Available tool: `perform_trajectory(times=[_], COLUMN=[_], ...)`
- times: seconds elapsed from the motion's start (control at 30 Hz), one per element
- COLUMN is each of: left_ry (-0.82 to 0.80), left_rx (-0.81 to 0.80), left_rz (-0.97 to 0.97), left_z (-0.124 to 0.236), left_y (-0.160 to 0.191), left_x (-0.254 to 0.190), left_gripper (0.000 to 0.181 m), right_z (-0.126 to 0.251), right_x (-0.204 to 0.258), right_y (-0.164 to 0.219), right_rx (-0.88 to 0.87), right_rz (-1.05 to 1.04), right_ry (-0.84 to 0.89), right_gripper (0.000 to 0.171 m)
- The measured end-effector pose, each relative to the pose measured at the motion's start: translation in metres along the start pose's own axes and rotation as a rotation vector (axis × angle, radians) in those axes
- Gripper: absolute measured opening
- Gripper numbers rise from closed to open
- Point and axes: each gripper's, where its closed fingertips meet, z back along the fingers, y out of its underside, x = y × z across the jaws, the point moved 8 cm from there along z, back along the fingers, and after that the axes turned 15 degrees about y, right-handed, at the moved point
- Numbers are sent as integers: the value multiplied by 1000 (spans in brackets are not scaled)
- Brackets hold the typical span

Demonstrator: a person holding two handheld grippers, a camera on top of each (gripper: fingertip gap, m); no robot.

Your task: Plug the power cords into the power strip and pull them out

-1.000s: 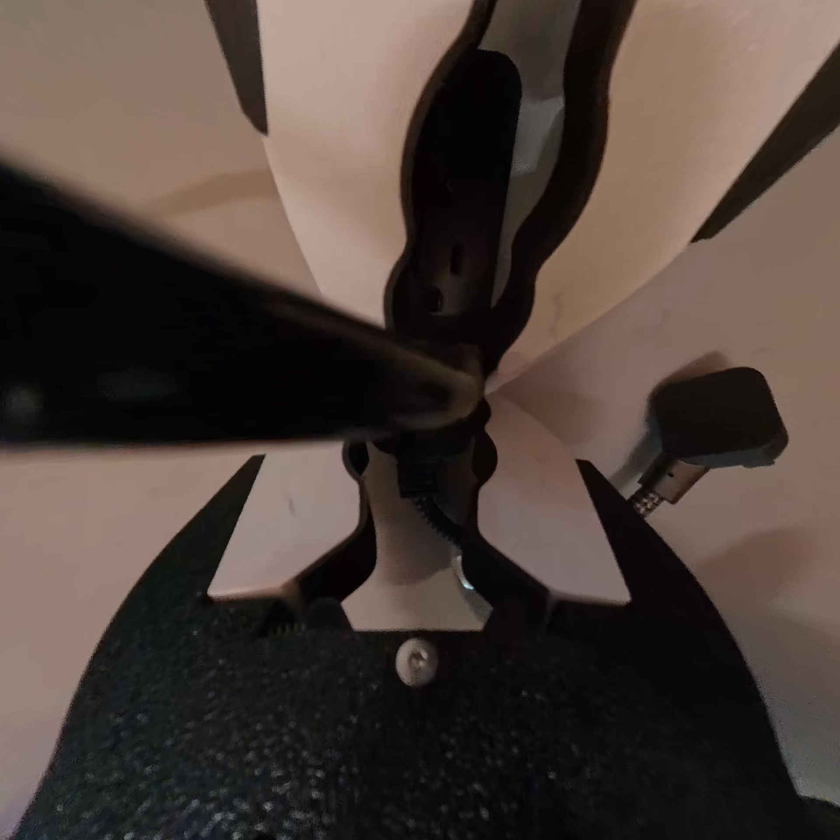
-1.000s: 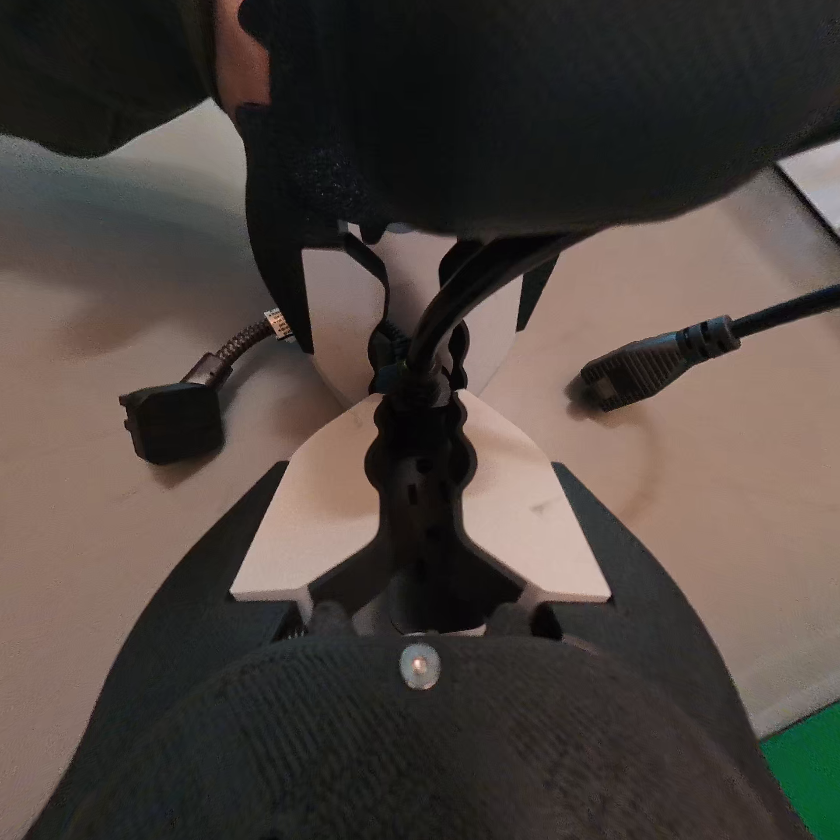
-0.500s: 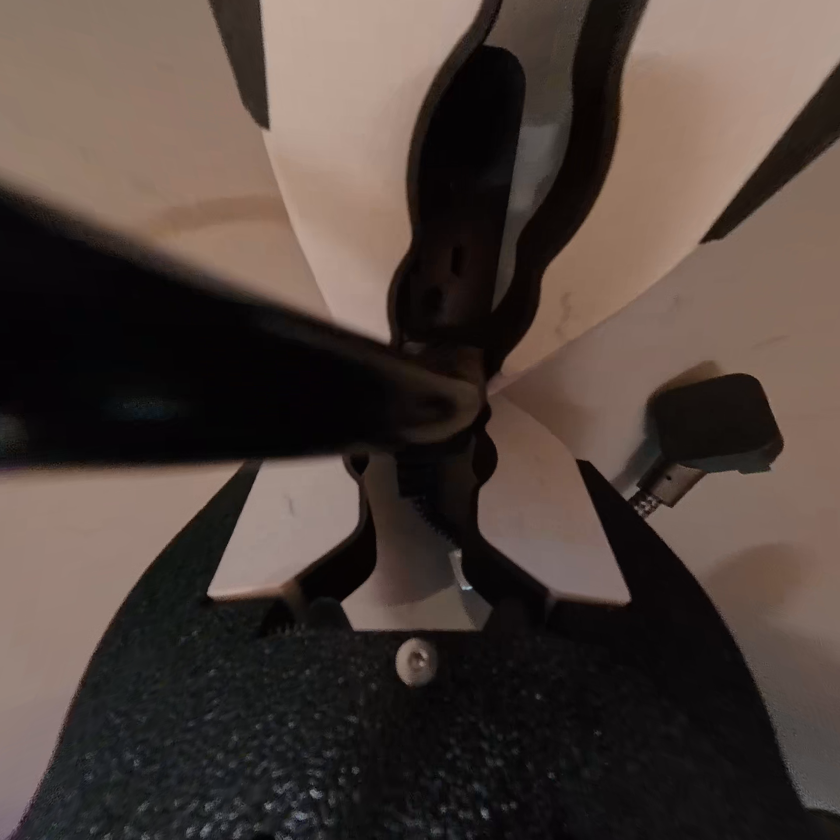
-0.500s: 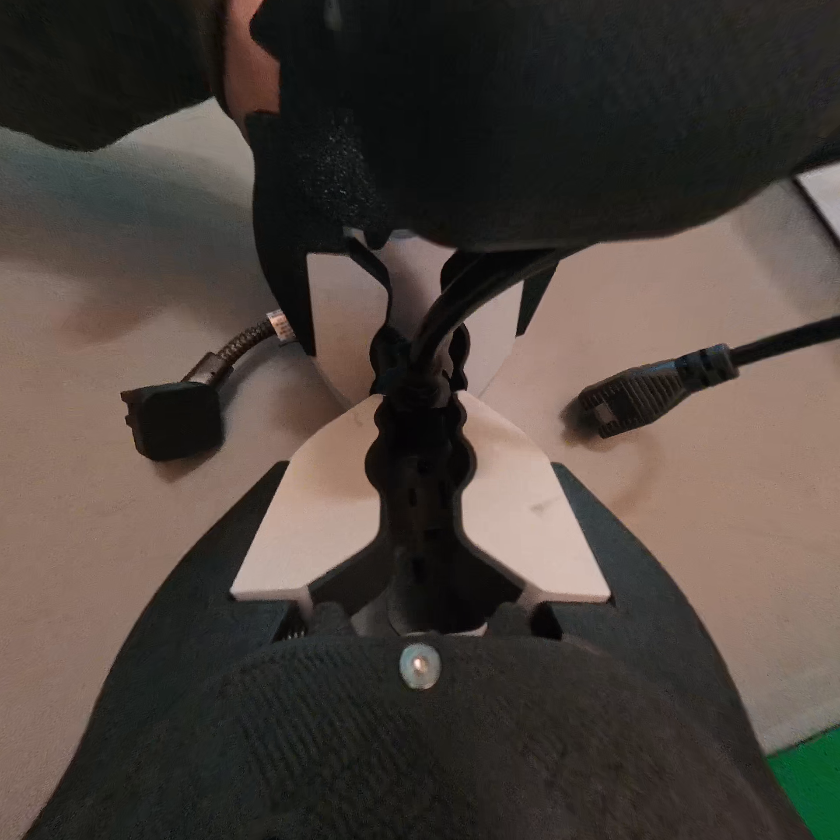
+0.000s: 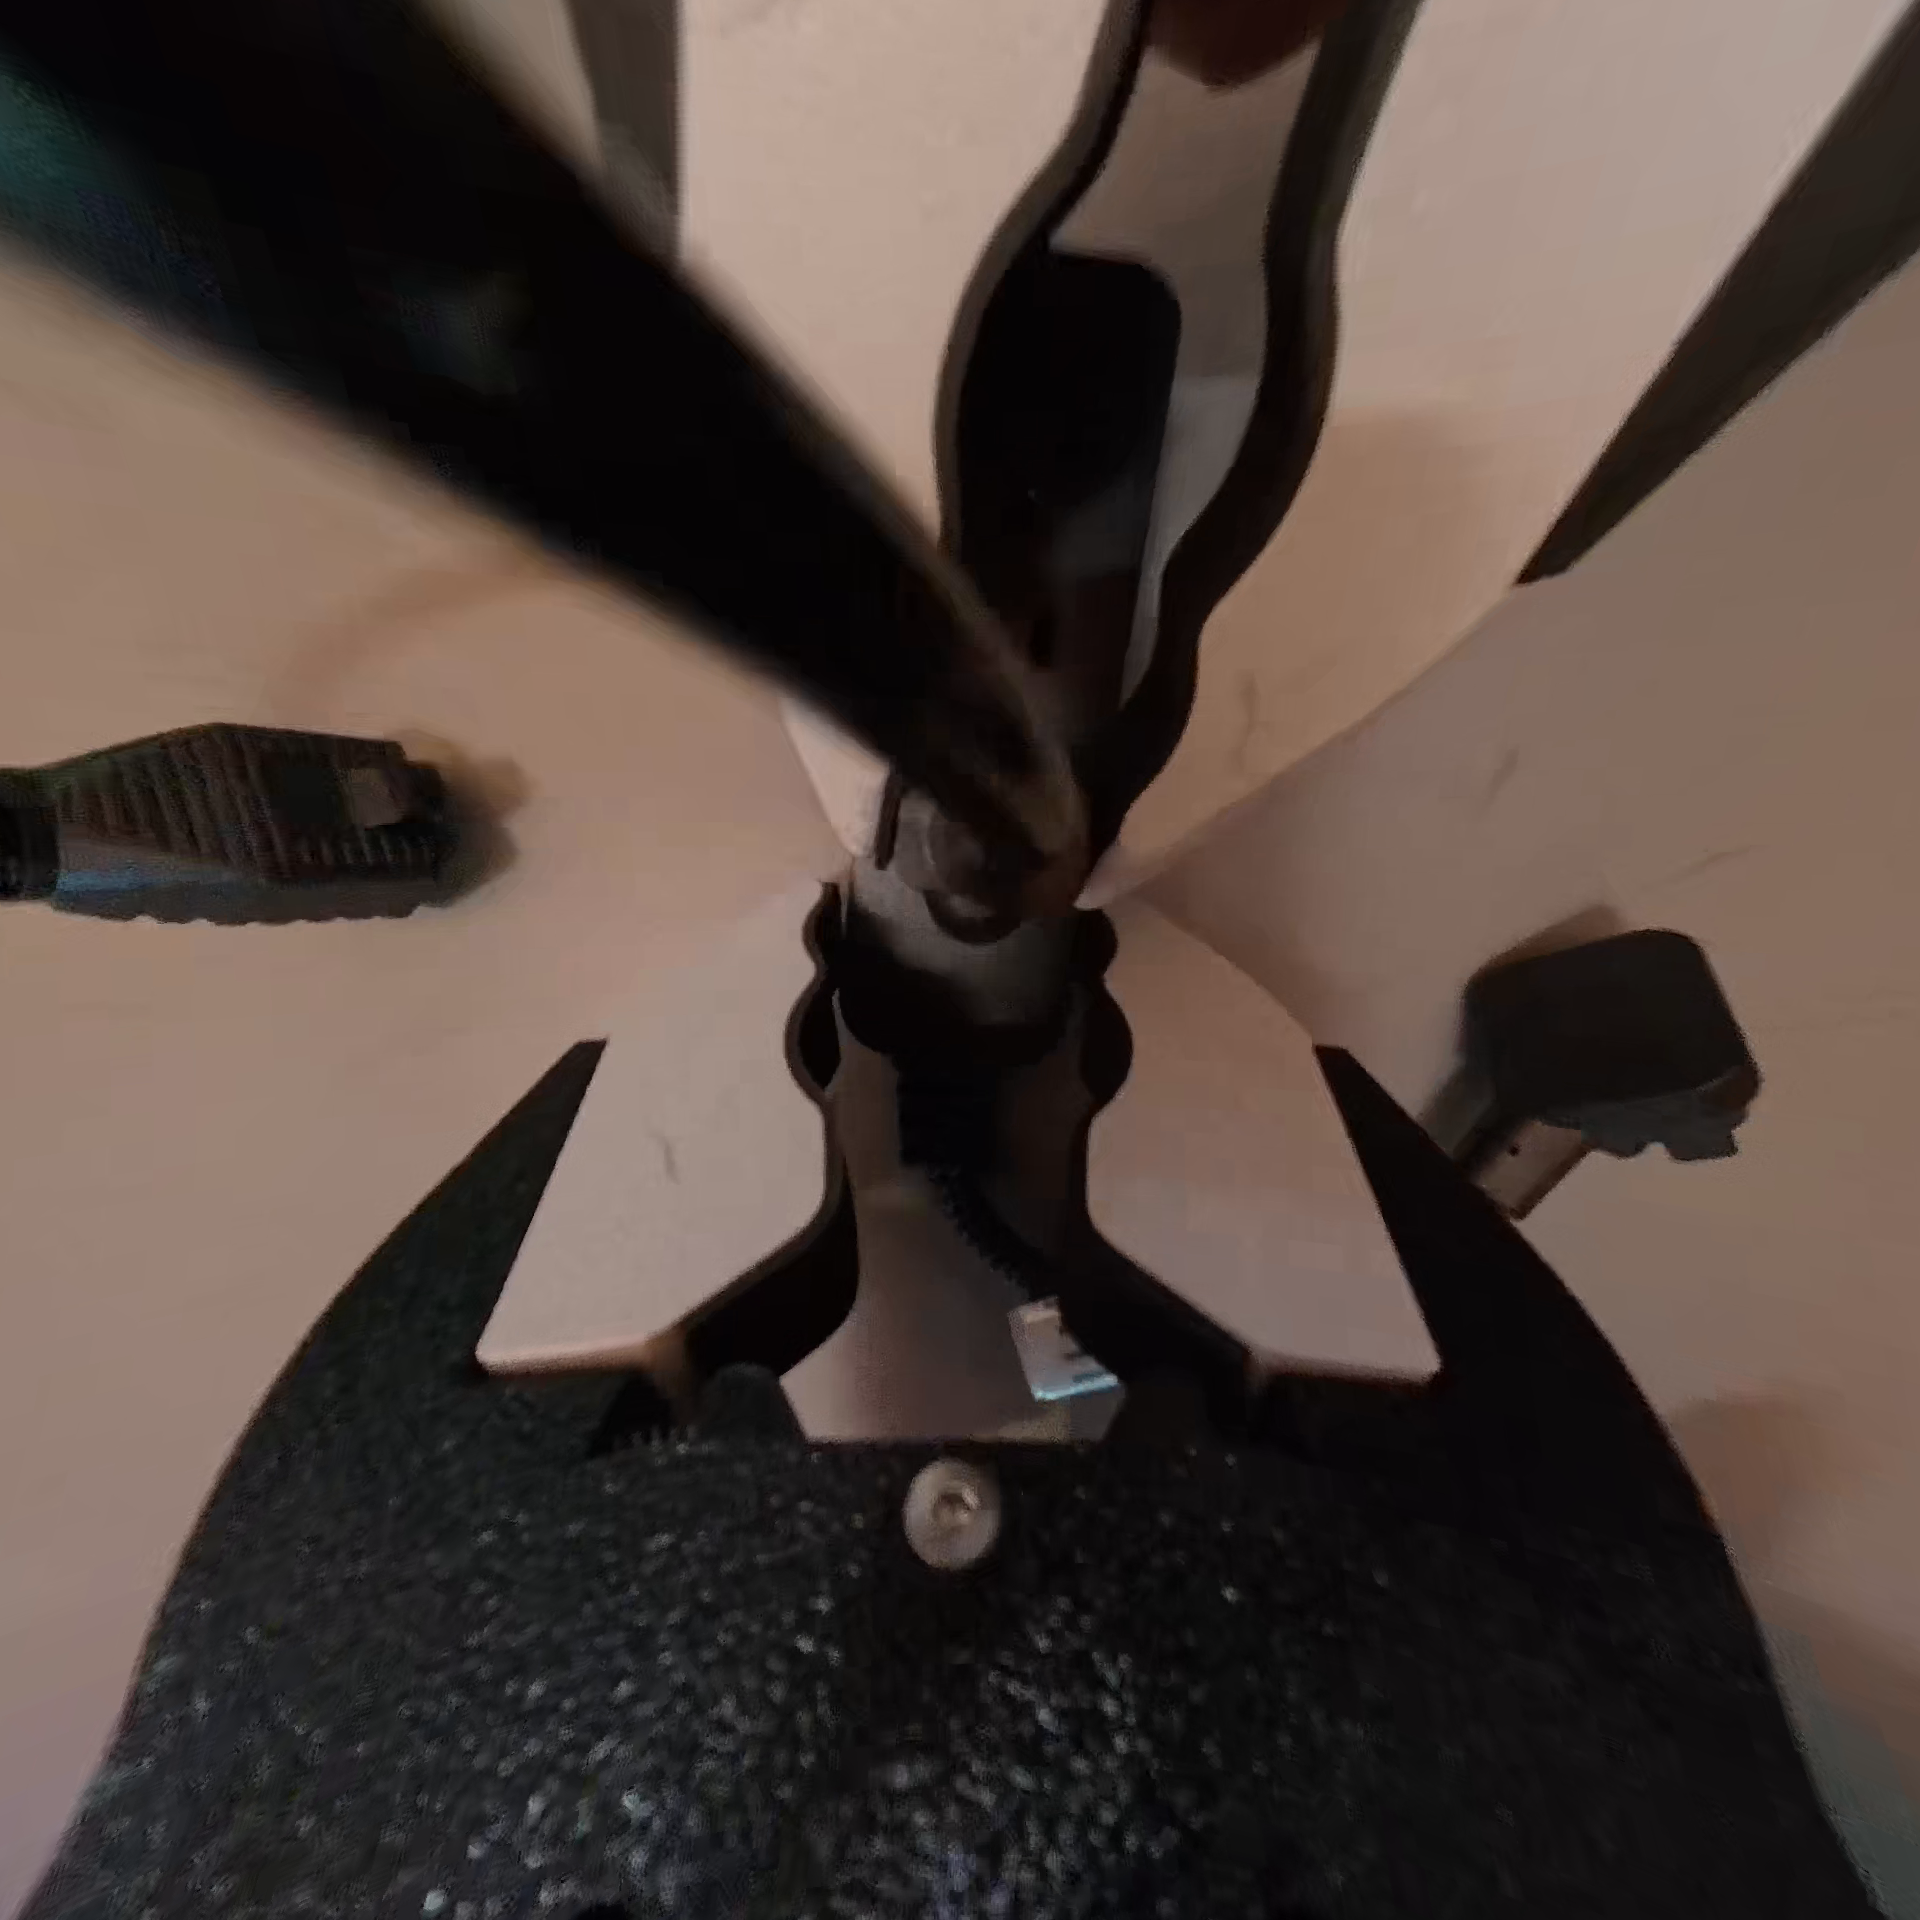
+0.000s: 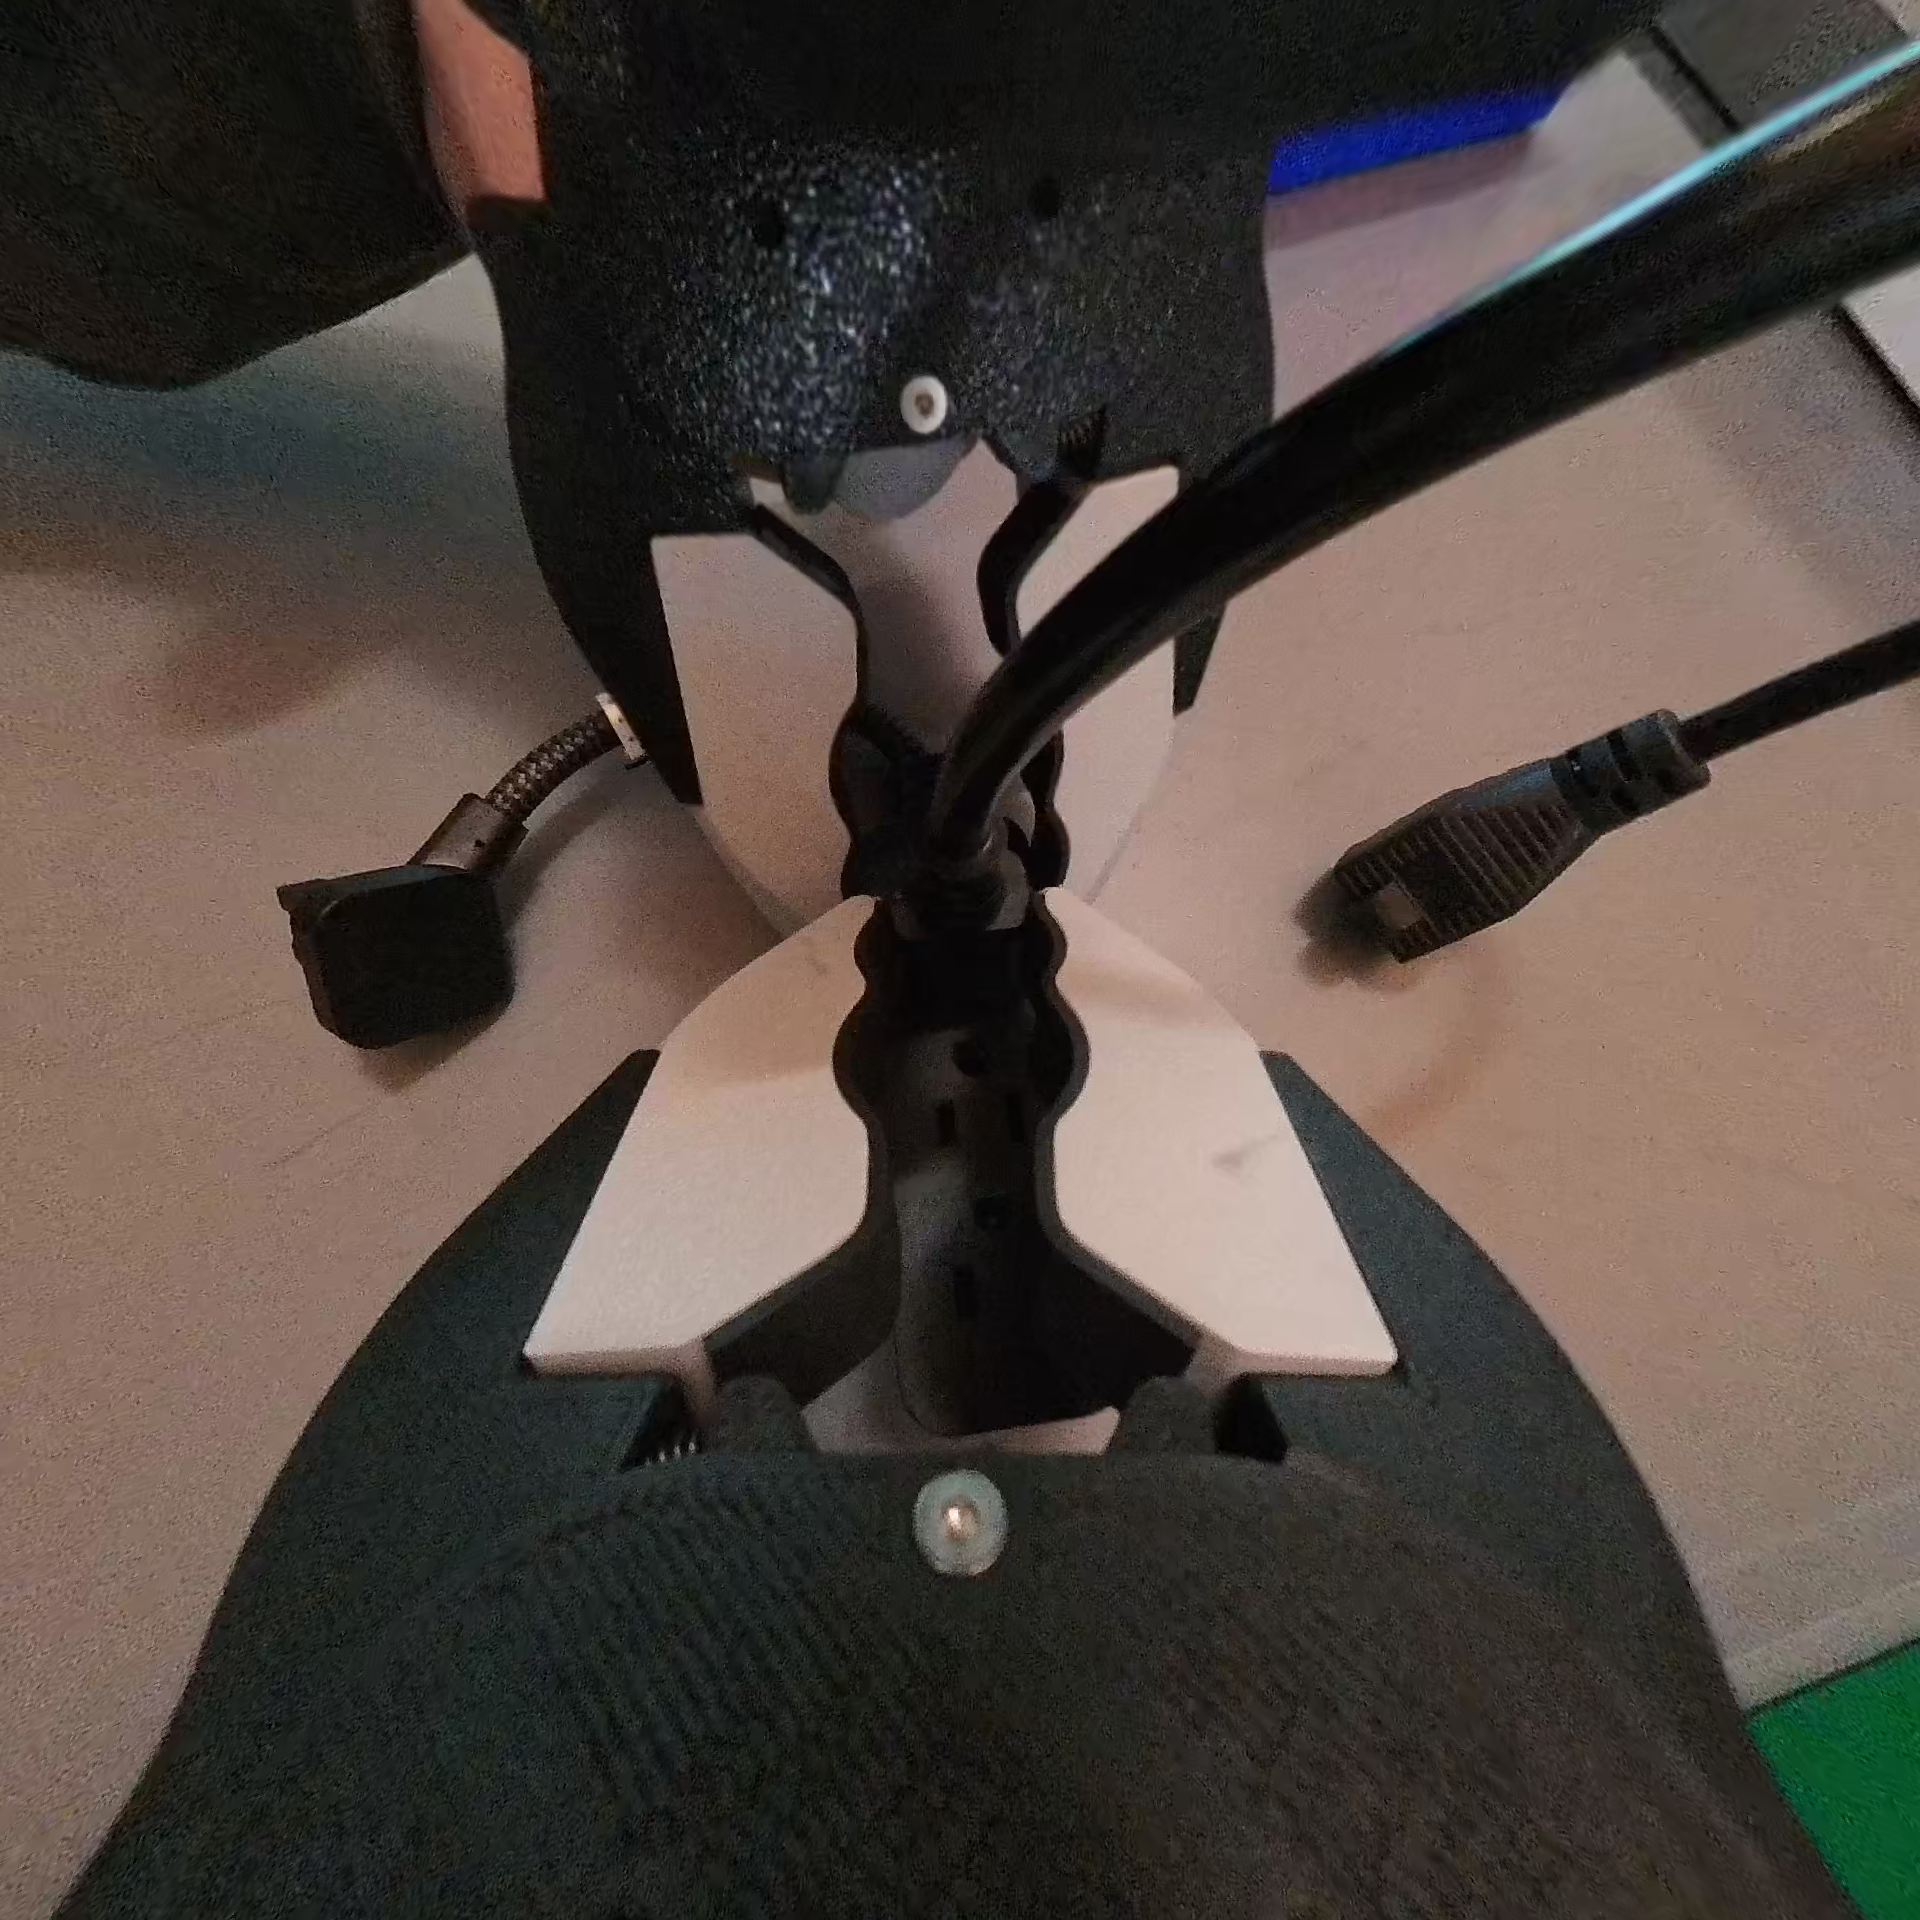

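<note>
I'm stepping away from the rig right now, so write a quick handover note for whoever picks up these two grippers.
Left gripper: shut on the black plug of the thick cord.
Right gripper: shut on the power strip, tip to tip with the left one.
On the table: a flat plug on a braided cable and a ribbed plug, both loose, neither in the strip.
Done: unclear. The fingers hide whether the held plug sits in a socket or is just out.
Left: check that plug first, then probably plug in and pull out the two loose ones.
</note>
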Motion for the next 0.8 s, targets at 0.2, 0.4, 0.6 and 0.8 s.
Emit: perform_trajectory(times=[0.2,0.4,0.6,0.8], left_ry=[-12,21,44,8], left_rx=[-26,53,32,49], left_rz=[-91,-105,-125,-112], left_z=[4,2,2,2], left_y=[-5,-7,-5,-7], left_x=[-5,-4,-6,-7], left_gripper=[39,39,39,39], right_z=[1,1,2,1], right_x=[2,3,8,4], right_y=[2,4,4,6], right_rx=[7,29,-1,-10], right_rz=[5,20,30,-29], right_ry=[-10,-20,-13,-10], right_gripper=[24,24,23,23])
